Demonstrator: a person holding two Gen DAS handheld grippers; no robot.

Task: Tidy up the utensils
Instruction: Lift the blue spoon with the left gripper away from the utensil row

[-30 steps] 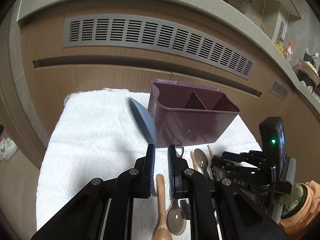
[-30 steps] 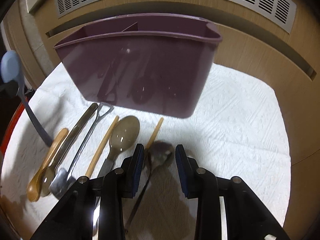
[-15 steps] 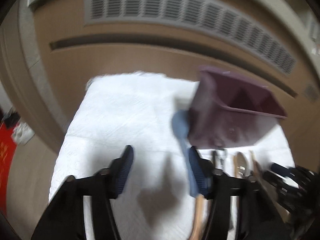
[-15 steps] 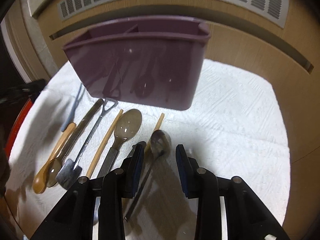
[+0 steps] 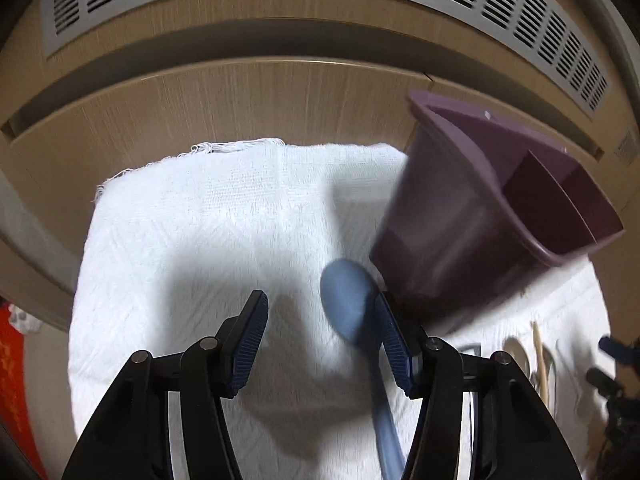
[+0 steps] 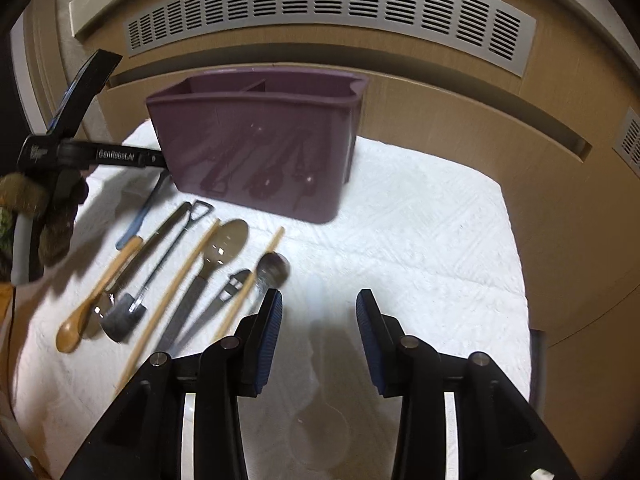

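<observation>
A purple plastic utensil caddy [image 6: 260,152] with an inner divider is seen standing upright on a white textured cloth [image 6: 420,240], against a wood-grain cabinet front [image 6: 460,120] fitted with a grey slotted vent [image 6: 320,12]. In front of the caddy, a row of utensils is laid out on the cloth: a wooden spoon [image 6: 96,292], a bottle opener [image 6: 172,248] with a dark handle, a long wooden chopstick [image 6: 172,300], a brownish plastic spoon [image 6: 222,248], a second chopstick [image 6: 250,284] and a metal spoon [image 6: 272,270], the last two crossing each other. A blue silicone spoon [image 5: 352,304] is found lying on the cloth just left of the caddy, its bowl toward the caddy's near left corner and its handle running back toward the wooden spoon. The left gripper [image 5: 322,344] is held over this blue spoon with its jaws apart, having just been opening; the spoon's bowl shows blurred beside the right-hand pad, and no clamping on it is seen, though whether that pad touches it cannot be told. The right gripper [image 6: 319,328] is held over bare cloth to the right of the metal spoon, its jaws apart and having just been opening further, with nothing between them. The hand [image 6: 52,216] carrying the left gripper is seen at the left edge of the right wrist view, in a dark furry sleeve.
</observation>
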